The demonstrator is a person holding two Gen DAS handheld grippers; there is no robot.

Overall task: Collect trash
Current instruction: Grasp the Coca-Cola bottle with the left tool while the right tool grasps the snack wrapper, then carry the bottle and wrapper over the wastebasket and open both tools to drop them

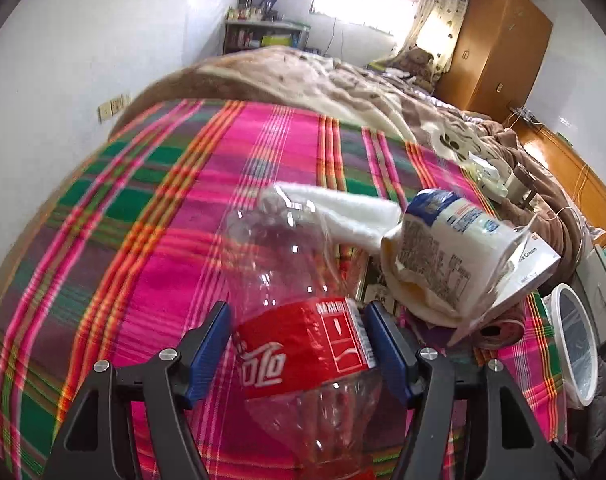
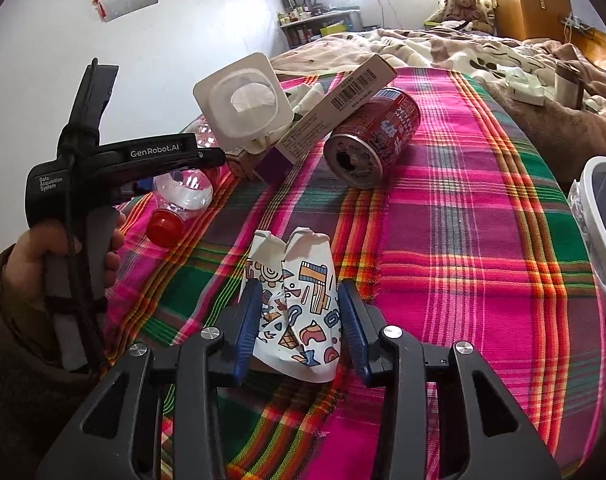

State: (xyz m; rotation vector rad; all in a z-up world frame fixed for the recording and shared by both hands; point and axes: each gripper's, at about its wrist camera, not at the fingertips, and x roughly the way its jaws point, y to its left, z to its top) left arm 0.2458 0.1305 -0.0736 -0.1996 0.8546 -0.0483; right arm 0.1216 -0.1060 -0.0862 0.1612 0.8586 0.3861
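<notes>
My left gripper (image 1: 299, 350) is shut on a clear plastic cola bottle (image 1: 303, 344) with a red label and holds it over the plaid bedspread (image 1: 143, 208). In the right wrist view the bottle's red cap (image 2: 165, 226) pokes out below the left gripper's body (image 2: 103, 160). My right gripper (image 2: 299, 328) is shut on a crushed patterned paper cup (image 2: 299, 308), low over the spread. A red drink can (image 2: 373, 142) lies on its side beyond it, next to a barcode box (image 2: 335, 116) and a white plastic tub (image 2: 243, 100). A white yogurt cup (image 1: 443, 248) and white tissue (image 1: 343, 208) lie ahead of the bottle.
A white-rimmed trash bin (image 1: 575, 344) stands beside the bed on the right; it also shows in the right wrist view (image 2: 601, 248). A brown blanket (image 1: 303, 76) covers the far half of the bed. A wooden wardrobe (image 1: 499, 44) stands at the back right.
</notes>
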